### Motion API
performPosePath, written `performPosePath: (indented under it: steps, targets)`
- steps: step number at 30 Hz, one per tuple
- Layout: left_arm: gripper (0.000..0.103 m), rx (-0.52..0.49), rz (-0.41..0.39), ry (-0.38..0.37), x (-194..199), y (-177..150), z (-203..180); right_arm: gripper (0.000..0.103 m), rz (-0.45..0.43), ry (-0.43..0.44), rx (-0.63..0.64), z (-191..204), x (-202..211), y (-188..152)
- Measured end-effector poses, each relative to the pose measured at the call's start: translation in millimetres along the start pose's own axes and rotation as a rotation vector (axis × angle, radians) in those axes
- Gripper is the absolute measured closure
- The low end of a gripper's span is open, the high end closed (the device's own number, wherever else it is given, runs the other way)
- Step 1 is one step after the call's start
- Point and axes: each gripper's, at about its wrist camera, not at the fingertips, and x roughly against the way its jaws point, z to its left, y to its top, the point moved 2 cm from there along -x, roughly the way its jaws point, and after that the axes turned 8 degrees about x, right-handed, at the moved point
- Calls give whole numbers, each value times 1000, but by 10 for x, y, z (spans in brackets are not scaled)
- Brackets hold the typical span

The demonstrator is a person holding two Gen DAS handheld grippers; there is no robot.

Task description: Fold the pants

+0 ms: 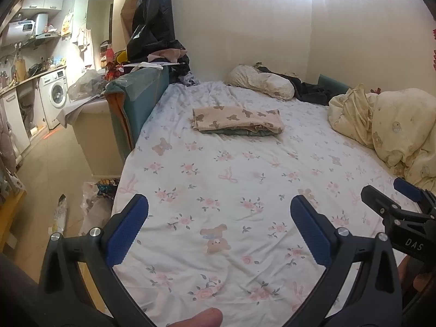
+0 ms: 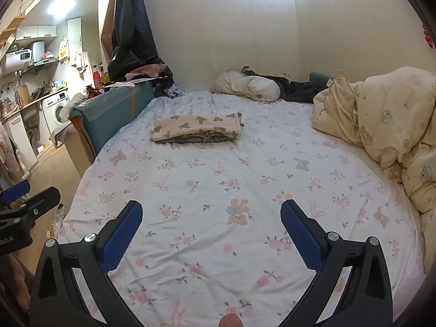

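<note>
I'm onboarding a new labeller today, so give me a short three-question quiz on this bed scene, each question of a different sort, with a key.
1. True or false: the left claw is shut on the folded bear-print pants.
2. Multiple choice: the folded pants lie (A) on the floor, (B) on the floral bedsheet towards the far end of the bed, (C) on top of the yellow duvet.
3. Fill the gap: the right claw has its blue pads spread ____ above the sheet.

Key
1. False: both claws are open and hold nothing.
2. B
3. apart
</note>
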Motion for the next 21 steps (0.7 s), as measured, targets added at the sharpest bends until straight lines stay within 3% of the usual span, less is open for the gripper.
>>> performPosePath:
  steps: [21]
  targets:
    - [0,3,10,-7,-13,-21,12,0,1,3,-1,-4,-1,-3]
